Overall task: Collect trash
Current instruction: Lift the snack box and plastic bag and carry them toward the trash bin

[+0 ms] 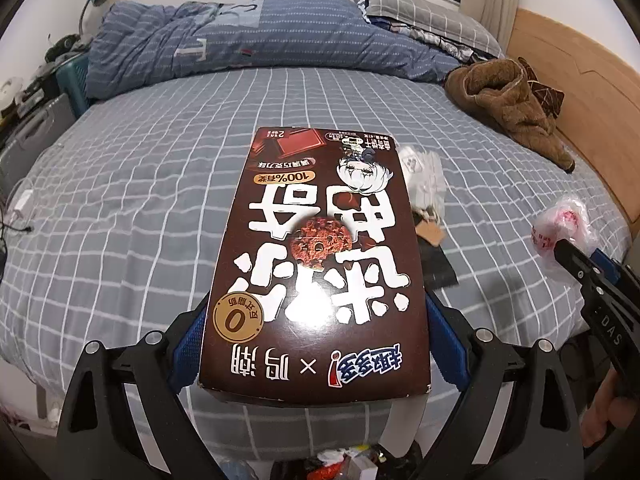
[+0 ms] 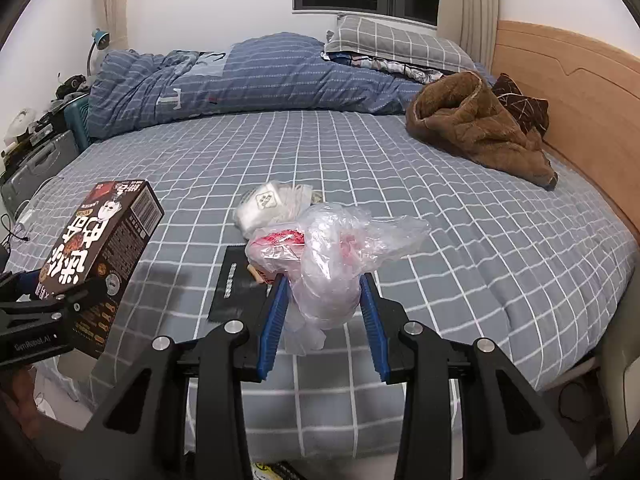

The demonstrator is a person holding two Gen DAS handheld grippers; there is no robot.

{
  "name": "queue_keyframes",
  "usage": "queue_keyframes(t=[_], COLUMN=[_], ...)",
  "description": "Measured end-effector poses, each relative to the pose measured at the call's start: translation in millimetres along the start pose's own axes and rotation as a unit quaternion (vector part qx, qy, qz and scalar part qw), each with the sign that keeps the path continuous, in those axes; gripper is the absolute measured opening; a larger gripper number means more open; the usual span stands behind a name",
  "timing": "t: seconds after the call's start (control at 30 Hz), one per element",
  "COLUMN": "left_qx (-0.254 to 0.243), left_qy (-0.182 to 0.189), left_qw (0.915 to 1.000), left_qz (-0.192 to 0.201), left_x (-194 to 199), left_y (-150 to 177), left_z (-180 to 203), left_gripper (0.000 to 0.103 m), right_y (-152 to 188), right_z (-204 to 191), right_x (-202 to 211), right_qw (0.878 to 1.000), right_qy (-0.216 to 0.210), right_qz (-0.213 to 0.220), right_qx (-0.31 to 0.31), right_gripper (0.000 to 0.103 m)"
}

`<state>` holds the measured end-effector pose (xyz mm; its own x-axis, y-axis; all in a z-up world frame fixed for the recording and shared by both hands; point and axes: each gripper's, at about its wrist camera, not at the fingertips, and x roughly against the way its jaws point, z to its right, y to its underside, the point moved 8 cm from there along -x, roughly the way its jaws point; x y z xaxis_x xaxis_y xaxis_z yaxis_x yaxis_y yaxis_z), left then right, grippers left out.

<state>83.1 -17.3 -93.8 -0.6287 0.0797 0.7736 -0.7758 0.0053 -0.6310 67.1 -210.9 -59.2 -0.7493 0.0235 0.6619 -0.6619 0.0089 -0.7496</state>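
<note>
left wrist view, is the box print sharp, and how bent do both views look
Left wrist view: the cookie box print is sharp under soft, glare-free light, and the bed sheet grid bows strongly near the dark corners. Right wrist view: same fisheye bulge, and the plastic bag in the right tongs is crisp.

**Count of things on and around the bed**

One brown printed cardboard biscuit box (image 2: 105, 240), one crumpled clear plastic bag with red print (image 2: 332, 256), one flat black rectangular packet (image 2: 236, 284), one white clear-wrapped packet (image 2: 266, 206), one brown fleece garment (image 2: 476, 132), one blue striped duvet (image 2: 240, 76), one grey checked pillow (image 2: 396, 46), two black grippers with blue pads
</note>
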Motion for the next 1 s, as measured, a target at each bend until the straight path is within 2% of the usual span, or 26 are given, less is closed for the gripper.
queue_keyframes(t=[0.37, 0.6, 1.0], left_qx=[0.006, 0.009, 0.013], left_qy=[0.002, 0.007, 0.007], left_qw=[1.0, 0.9999, 0.9999], left_qz=[-0.007, -0.006, -0.004], left_x=[27, 42, 71], left_y=[43, 64, 91], left_z=[-2, 2, 0], left_gripper=[0.089, 0.089, 0.089], right_y=[30, 51, 81], right_z=[-13, -28, -28], right_x=[31, 48, 76], right_qw=[1.0, 1.0, 0.999], right_qy=[-0.009, -0.006, -0.008], right_qz=[-0.007, -0.012, -0.021], right_qx=[0.005, 0.026, 0.023], right_gripper=[0.036, 0.036, 0.036])
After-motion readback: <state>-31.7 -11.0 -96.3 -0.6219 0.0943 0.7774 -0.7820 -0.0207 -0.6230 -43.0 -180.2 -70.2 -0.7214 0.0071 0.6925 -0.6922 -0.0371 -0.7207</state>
